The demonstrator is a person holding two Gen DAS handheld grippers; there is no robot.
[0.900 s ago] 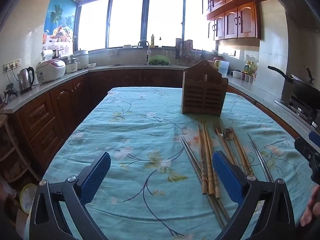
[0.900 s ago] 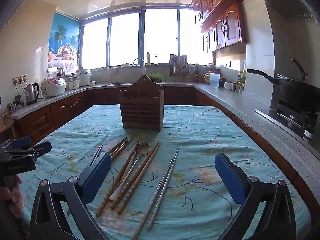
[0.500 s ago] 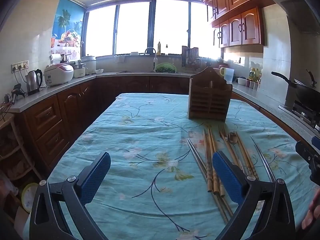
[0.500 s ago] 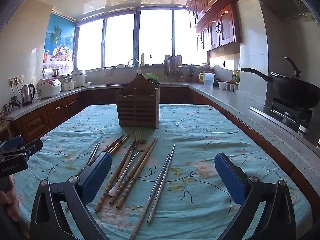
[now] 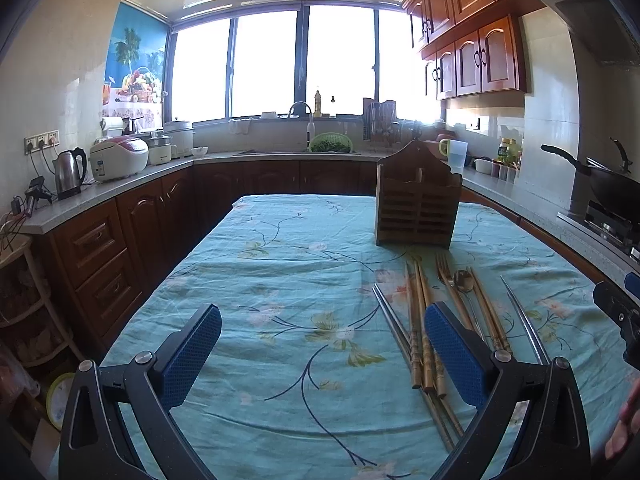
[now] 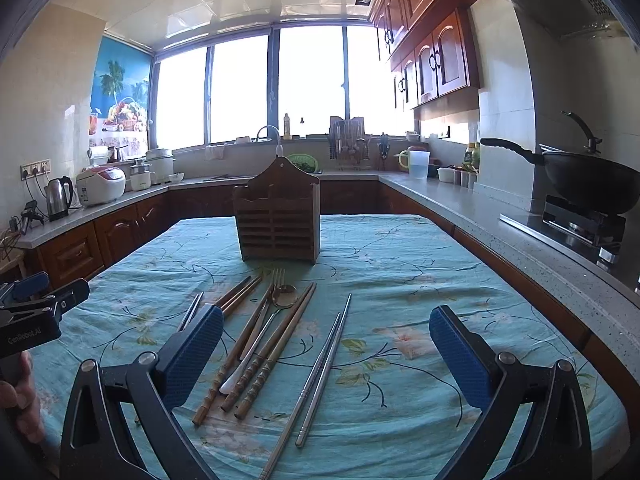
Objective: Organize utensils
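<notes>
A: Bright kitchen, dark wood cabinets all round, and in the middle a desk (image 6: 400,280) under a teal cloth printed with flowers and vines. The slatted brown wooden utensil holder (image 6: 280,216) stands upright on it, far side. Take that as the landmark.

B: And the utensils?

A: All loose on the cloth, just in front of the holder and fanning toward the cameras. A pair of steel chopsticks (image 6: 324,364) lies to its front right, three carved bamboo chopsticks (image 6: 260,356) straight in front, with a metal fork (image 6: 276,280) and a long-handled metal spoon (image 6: 285,295) among them, heads nearest the holder. Two darker wooden chopsticks (image 6: 238,292) and another steel pair (image 6: 191,310) lie to its front left. Nothing is in the holder that I can see, though its slots face up and away, so I can't be certain.

B: The grippers?

A: The left gripper (image 5: 320,352) and the right gripper (image 6: 326,356) both hover above the cloth, fingers spread wide, nothing between them.

B: What might go wrong?

A: The sticks overlap and touch. Closing on one pair could drag a neighbour or roll it off toward the desk edge. Thin round steel on soft cloth may slip out of the blue pads or get pinched together with fabric. And the holder looks light; a stick pushed in at a slant could tip it or shove it back.
</notes>
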